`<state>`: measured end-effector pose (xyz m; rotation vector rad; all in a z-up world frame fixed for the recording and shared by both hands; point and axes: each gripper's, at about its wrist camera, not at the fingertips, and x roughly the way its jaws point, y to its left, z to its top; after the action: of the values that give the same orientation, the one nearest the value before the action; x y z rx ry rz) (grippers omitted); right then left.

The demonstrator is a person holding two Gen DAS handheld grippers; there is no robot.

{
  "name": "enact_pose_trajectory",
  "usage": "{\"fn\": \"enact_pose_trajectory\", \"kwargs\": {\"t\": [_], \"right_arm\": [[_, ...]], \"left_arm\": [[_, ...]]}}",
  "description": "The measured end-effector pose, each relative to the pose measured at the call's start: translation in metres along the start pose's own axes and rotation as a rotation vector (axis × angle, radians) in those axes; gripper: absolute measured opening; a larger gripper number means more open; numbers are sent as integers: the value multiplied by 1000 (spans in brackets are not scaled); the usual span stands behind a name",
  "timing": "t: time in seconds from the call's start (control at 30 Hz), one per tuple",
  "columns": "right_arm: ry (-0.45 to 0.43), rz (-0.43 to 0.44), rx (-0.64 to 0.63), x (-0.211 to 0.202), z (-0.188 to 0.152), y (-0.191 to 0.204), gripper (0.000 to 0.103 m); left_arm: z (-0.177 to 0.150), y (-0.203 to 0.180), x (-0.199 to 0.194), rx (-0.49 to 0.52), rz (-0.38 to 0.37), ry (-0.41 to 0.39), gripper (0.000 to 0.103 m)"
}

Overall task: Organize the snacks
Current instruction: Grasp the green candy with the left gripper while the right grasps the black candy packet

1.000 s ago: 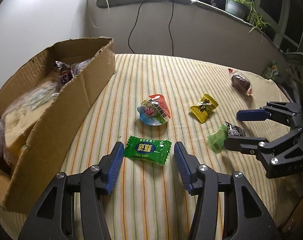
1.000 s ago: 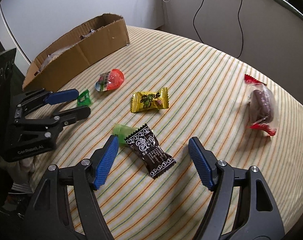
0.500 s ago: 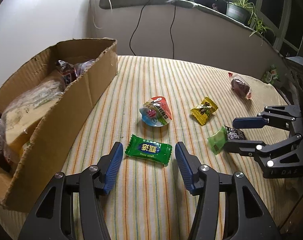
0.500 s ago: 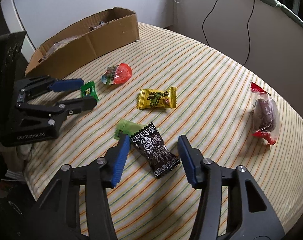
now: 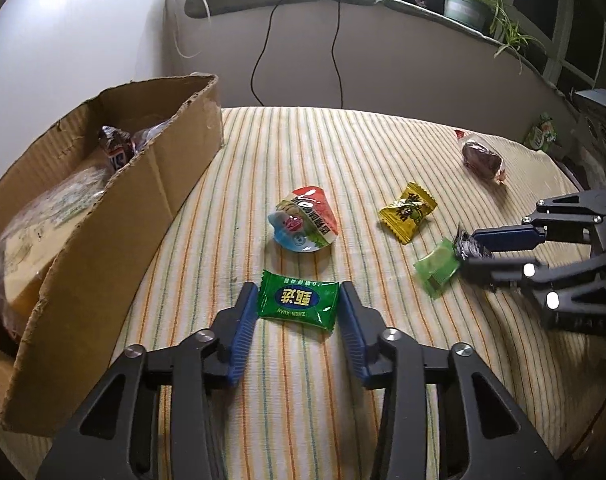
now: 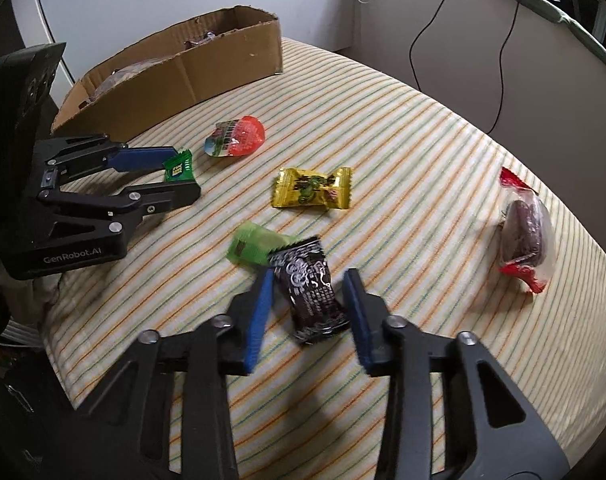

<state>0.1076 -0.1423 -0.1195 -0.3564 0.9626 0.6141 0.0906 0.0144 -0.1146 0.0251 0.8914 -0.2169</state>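
My left gripper is open around a green candy packet that lies on the striped cloth; its blue pads stand close to both ends. My right gripper is open around a black snack packet, with a pale green packet just beyond it. In the right wrist view the left gripper shows with the green candy between its fingers. The cardboard box with several snacks inside stands at the left.
A red-lidded jelly cup, a yellow candy and a clear-wrapped brown cake lie on the cloth. The table edge curves near on the right. Cables hang down the back wall. A potted plant stands on the ledge.
Both grippers have moved forward and narrowed. The left now brackets the green candy closely; the right has closed in around the black packet.
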Motion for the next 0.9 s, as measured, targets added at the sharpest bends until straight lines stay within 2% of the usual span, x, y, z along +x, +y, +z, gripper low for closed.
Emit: {"fn": "enact_pose_trajectory", "kwargs": {"t": [0.03,0.43,0.73,0.9], "right_arm": [[0,-5,6,-1,-1,-2,26],[-26,-13,65,-7,-7,-9,25],[-35,-29,83,-14,-9,-15,25],[-48,-33,91,-17,-9,-16,25]], "left_arm": [[0,-1,0,6,4,-2,37],[0,-1,-3,0,-4,-16,27],[0,2,-3,-7,-21,-8,27],[1,2,-13,-17,-28,-38,27]]}}
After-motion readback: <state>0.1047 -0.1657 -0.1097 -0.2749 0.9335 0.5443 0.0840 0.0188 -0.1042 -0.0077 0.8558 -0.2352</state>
